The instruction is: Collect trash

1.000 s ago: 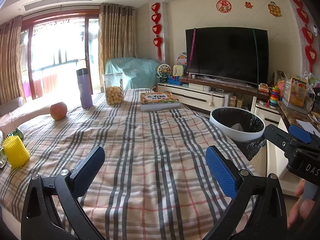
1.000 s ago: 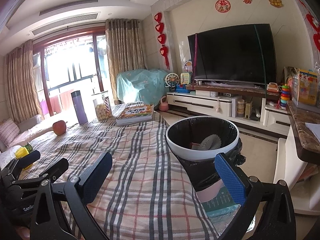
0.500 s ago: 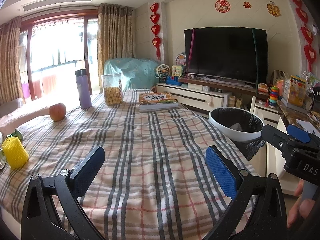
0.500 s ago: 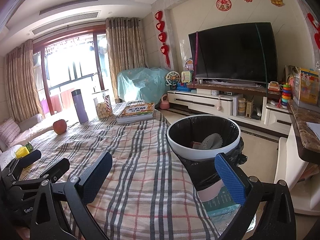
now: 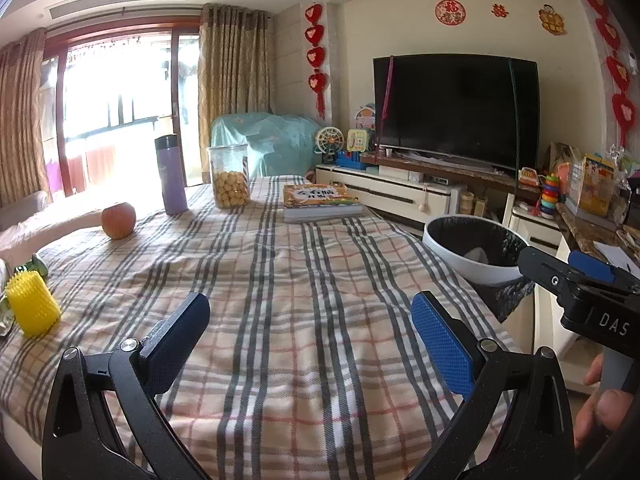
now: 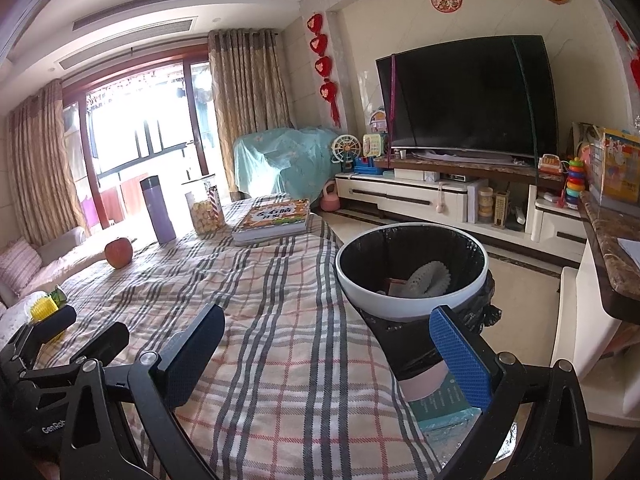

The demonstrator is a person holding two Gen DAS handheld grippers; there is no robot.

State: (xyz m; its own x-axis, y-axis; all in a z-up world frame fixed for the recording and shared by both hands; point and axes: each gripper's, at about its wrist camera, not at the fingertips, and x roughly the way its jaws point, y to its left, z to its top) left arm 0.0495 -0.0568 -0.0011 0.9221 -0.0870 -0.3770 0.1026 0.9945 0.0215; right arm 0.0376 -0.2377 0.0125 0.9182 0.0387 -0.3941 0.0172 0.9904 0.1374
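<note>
White-rimmed round trash bin with black liner [image 6: 412, 276] sitting centre right of right wrist view, just beside plaid cloth table [image 5: 280, 280]; holding white fluted paper piece [image 6: 428, 278], likely light, crushable, best pinching at an edge. Not seeing loose trash on cloth for sure. Left gripper [image 5: 310, 336] hovering wide open at bottom centre, holding nothing, touching nothing. Right gripper [image 6: 326, 354] also spread wide, empty, framing bin's near rim. Yellow spiky cylinder [image 5: 33, 308] standing lower left; red apple [image 5: 118, 220] upper left.
</note>
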